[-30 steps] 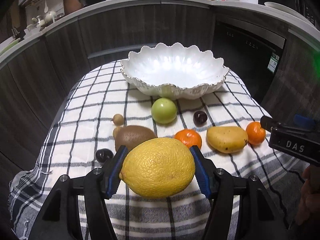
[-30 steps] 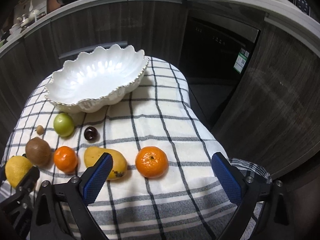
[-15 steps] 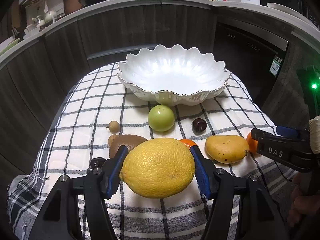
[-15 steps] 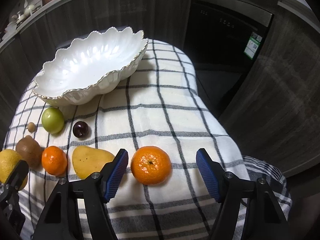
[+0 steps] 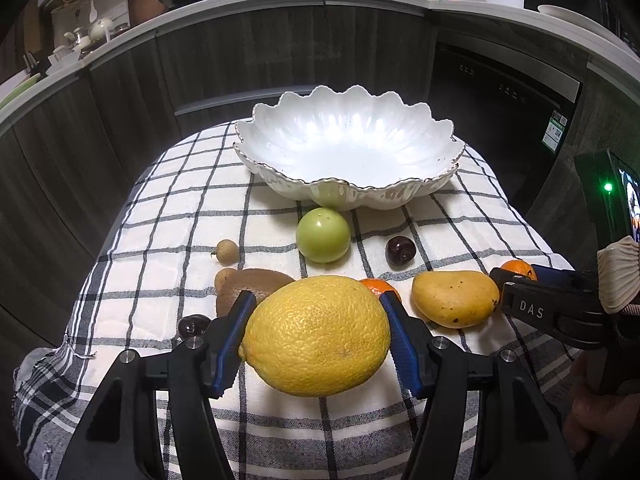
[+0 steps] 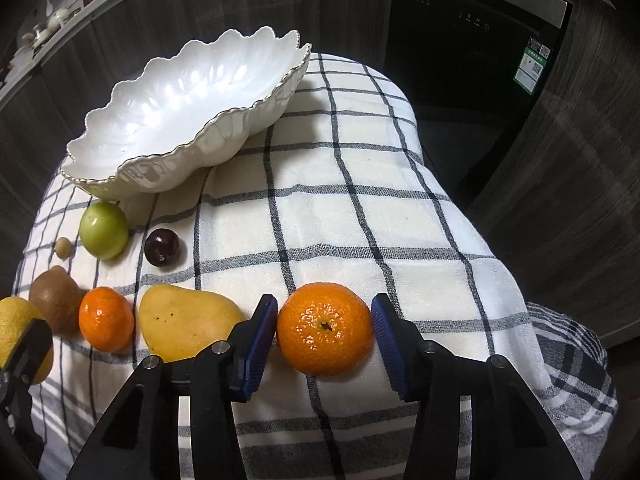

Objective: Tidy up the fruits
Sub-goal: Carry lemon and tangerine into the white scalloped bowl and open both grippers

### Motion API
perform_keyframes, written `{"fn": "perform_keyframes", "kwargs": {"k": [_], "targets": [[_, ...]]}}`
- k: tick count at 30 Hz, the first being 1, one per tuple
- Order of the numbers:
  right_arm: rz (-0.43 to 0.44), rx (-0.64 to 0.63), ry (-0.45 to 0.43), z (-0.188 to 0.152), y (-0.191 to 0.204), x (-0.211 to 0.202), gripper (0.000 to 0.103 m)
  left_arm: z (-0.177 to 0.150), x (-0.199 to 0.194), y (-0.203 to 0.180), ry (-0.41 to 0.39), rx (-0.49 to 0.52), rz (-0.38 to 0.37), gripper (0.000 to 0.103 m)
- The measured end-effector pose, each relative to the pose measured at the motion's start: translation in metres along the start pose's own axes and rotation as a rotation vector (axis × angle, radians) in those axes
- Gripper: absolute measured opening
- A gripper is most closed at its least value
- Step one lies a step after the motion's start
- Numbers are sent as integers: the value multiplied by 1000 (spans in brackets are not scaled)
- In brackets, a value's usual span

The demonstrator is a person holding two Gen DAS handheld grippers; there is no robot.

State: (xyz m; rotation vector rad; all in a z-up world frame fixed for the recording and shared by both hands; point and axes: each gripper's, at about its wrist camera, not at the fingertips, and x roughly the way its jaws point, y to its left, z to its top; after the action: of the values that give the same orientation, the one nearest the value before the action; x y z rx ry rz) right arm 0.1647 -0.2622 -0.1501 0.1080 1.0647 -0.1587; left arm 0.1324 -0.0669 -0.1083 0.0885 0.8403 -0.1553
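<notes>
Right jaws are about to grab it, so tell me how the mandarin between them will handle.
The mandarin is round and sits loose on the cloth, so a nudge would probably roll it. Its glossy peel may slip against the right gripper, whose jaws have just been closing. It looks small and likely light.

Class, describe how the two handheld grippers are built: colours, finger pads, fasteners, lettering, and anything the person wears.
Both grippers, left gripper and right gripper, have black frames, ribbed blue pads and silver bolts. The right gripper's side reads "DAS". A cream knitted cuff shows.
</notes>
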Motion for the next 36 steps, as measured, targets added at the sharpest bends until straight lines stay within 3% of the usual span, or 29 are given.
{"fn": "perform_keyframes", "kwargs": {"k": [15, 24, 36], "targets": [[30, -4, -99, 16, 2, -41, 48, 13, -18, 3, -54, -21, -5, 62], [73, -36, -170, 45, 23, -62, 48, 47, -22, 19, -111, -48, 1, 62], [101, -98, -240, 100, 48, -56, 48, 104, 11, 33, -152, -39, -12, 62]]}}
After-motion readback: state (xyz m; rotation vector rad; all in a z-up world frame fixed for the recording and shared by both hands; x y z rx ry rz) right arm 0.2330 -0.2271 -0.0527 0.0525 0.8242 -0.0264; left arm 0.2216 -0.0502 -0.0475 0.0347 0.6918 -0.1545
